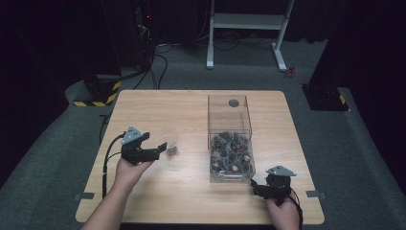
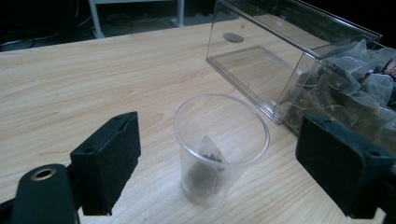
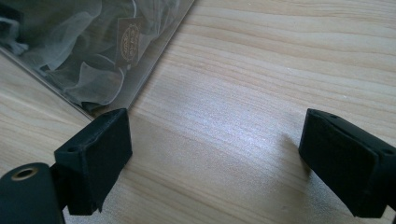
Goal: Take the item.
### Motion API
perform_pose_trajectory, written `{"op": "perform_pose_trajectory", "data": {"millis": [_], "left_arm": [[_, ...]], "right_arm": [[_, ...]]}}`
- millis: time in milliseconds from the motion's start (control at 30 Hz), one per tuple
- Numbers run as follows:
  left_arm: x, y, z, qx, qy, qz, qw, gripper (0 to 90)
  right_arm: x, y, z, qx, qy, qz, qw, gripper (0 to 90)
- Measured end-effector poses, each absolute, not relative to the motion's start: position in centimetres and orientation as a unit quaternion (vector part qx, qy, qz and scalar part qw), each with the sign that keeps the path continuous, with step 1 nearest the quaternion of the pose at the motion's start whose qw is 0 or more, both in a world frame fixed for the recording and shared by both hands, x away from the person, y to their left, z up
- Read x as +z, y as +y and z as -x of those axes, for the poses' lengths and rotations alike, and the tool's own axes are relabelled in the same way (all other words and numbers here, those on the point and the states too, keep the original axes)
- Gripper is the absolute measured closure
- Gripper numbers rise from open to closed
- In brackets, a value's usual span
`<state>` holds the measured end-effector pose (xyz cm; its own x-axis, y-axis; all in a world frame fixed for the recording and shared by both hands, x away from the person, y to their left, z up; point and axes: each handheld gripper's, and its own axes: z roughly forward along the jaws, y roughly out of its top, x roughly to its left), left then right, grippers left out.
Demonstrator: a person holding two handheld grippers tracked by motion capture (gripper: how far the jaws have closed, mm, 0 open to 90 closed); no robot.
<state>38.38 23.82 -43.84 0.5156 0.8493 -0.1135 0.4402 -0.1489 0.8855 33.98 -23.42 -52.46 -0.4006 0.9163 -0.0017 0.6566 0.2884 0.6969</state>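
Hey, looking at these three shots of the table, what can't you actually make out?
- Printing on the tea bag tag in the right gripper view: too blurred to read.
- Count of tea bags in the clear box in the high view: piled up, too small.
- What is under the tea bag in the cup in the left gripper view: the dark bottom is murky.
- The dark round spot seen through the box in the high view: too small.

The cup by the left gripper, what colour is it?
The cup is clear, see-through plastic; the left gripper view shows it best.
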Motion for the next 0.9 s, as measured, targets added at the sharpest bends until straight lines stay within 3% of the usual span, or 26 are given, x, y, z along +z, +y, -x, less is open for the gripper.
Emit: {"op": "perform_pose_trajectory", "data": {"millis": [900], "left_arm": [[-46.8,28.4,-33.4,0.201,0.472,-0.725,0.459,14.1]], "right_arm": [[-52.5,-23.4,-34.0,0.314,0.775,-0.507,0.208,9.3]]}}
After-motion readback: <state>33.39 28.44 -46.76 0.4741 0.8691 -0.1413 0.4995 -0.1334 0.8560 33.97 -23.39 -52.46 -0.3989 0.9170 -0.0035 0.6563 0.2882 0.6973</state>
